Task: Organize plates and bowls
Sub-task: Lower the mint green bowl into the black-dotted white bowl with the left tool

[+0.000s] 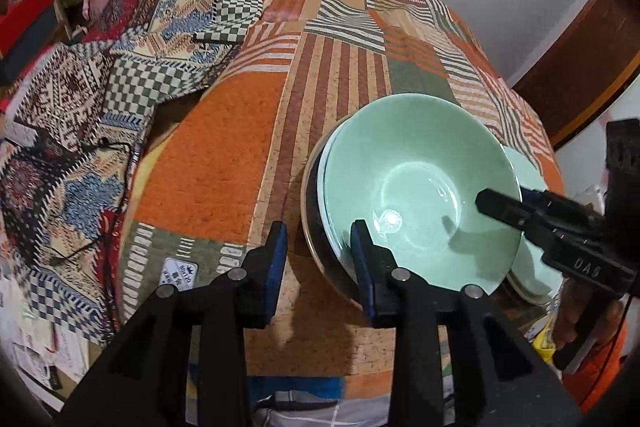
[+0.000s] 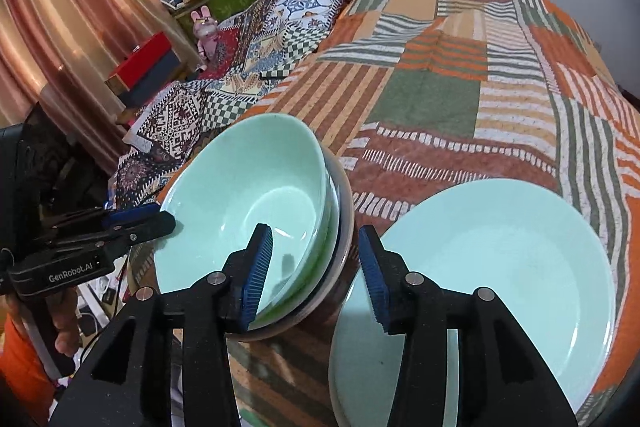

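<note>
A pale green bowl (image 1: 416,179) sits on top of a stack of bowls on the patchwork-covered table; it also shows in the right wrist view (image 2: 248,195). The stack's lowest bowl (image 2: 346,227) is dark with a tan rim. My left gripper (image 1: 320,251) is open, its jaws straddling the stack's left rim. My right gripper (image 2: 316,263) is open, its jaws straddling the stack's right rim, one finger (image 2: 258,259) inside the top bowl. Pale green plates (image 2: 500,267) lie stacked right of the bowls, also seen in the left wrist view (image 1: 532,267).
The table (image 1: 224,163) wears an orange, green and striped patchwork cloth. A second patterned cloth (image 1: 132,67) covers a lower surface to the left, with a black cable (image 1: 120,163) on it. Boxes and a pink toy rabbit (image 2: 206,33) stand at far left near a curtain (image 2: 60,27).
</note>
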`<action>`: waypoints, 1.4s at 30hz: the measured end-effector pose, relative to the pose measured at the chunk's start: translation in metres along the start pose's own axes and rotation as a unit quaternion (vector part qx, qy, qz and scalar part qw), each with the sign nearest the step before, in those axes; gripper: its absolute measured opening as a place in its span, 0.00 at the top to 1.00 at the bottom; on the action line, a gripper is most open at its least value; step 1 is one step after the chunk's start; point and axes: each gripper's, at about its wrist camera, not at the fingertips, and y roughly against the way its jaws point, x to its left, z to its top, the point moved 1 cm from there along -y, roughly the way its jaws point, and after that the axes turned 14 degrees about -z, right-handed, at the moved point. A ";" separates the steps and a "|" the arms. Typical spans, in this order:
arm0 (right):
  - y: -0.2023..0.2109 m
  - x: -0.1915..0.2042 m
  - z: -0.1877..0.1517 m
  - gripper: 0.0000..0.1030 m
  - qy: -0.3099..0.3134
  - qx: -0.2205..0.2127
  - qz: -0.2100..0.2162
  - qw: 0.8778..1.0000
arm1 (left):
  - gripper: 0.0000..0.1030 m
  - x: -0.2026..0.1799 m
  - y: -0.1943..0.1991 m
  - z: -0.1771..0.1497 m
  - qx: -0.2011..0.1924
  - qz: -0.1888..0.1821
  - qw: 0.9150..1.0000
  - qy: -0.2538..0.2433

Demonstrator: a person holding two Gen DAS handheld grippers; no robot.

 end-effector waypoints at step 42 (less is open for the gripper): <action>0.007 -0.007 -0.003 0.65 -0.043 0.001 0.003 0.999 | 0.70 -0.023 -0.002 0.004 -0.006 -0.018 1.000 -0.013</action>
